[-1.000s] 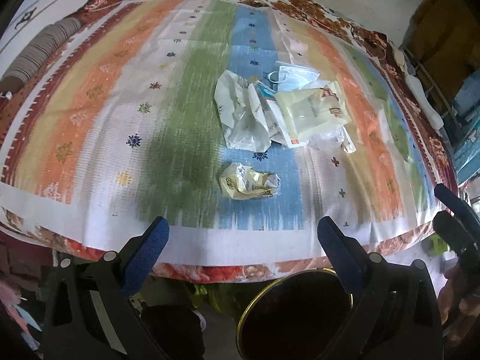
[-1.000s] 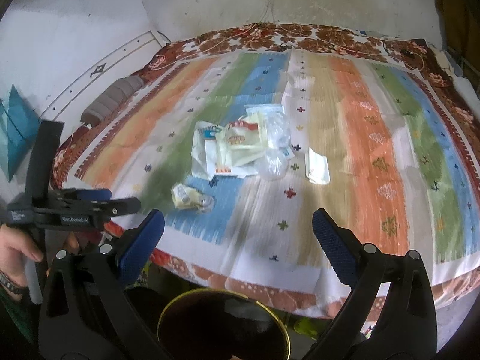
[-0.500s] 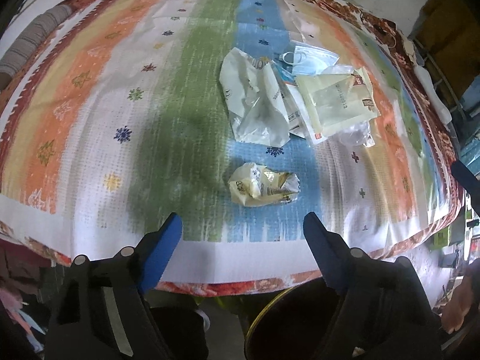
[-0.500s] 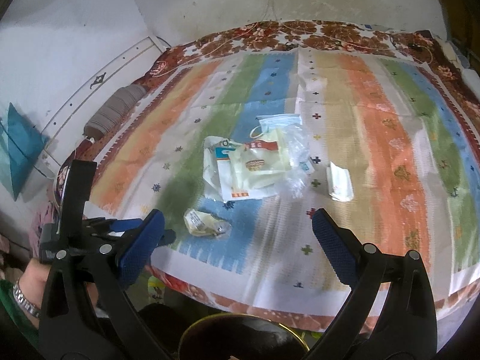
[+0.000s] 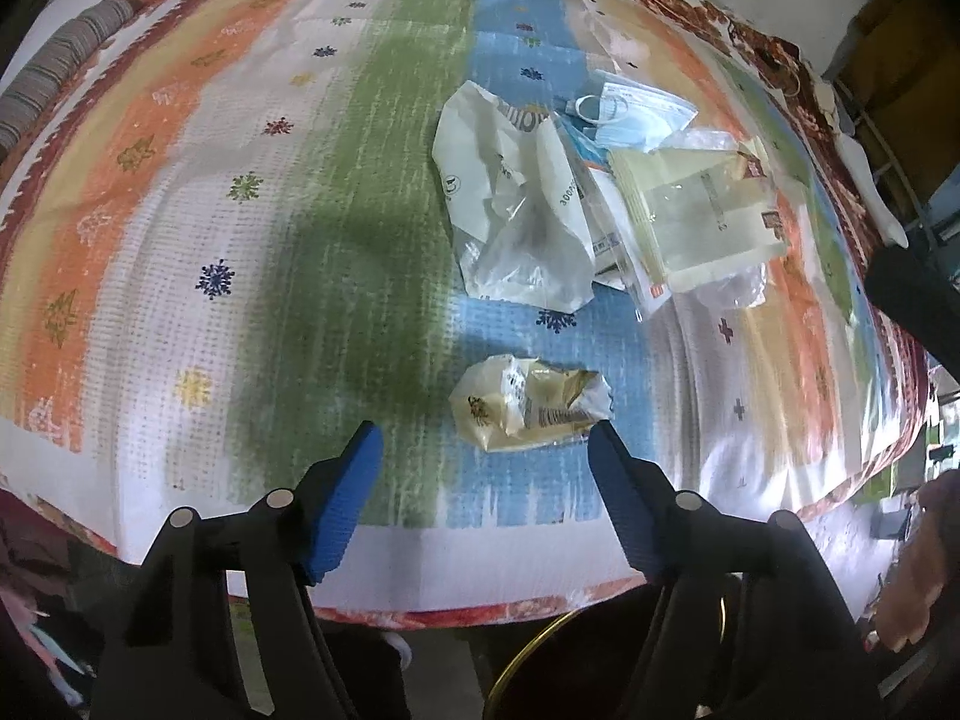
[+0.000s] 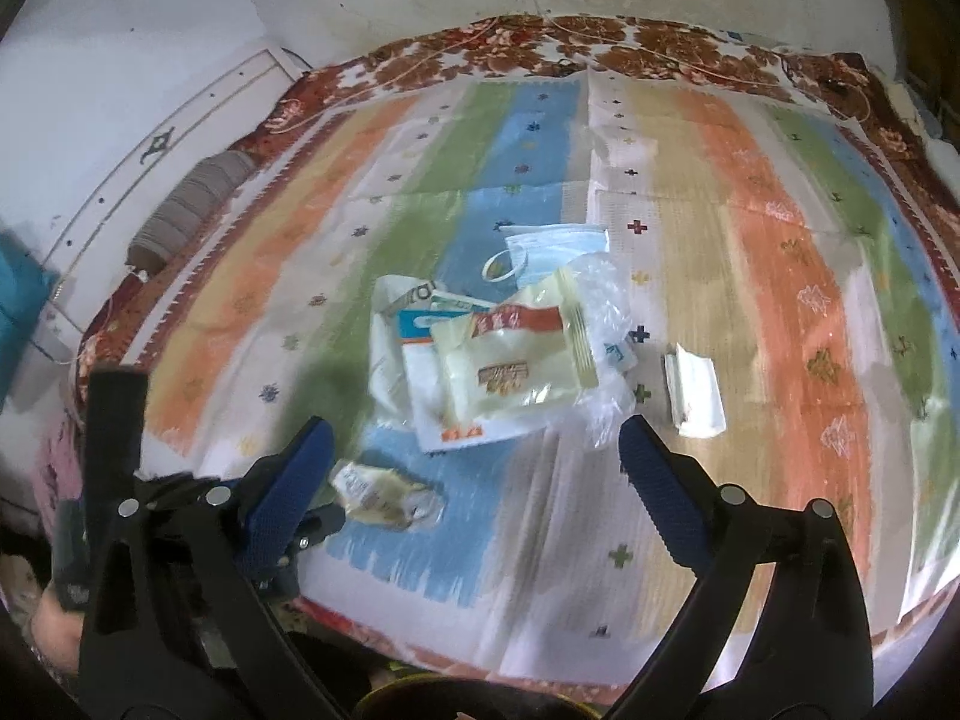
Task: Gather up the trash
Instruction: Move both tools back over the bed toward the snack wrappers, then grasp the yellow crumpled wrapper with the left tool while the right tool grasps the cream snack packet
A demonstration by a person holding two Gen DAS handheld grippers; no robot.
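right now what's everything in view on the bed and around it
crumpled wrapper: 1, yellow-white, near bed edge, between left gripper's fingers
white plastic bag: 1, white, left of pile
yellow packet: 1, pale yellow, atop pile
face mask: 1, light blue, behind pile
small folded wrapper: 1, white, right of pile, apart
bedspread: 1, striped
bin: 1, gold rim, below bed edge
left gripper: 1, blue pads, open
right gripper: 1, blue pads, open

"300" is printed on the white plastic bag (image 5: 516,204).
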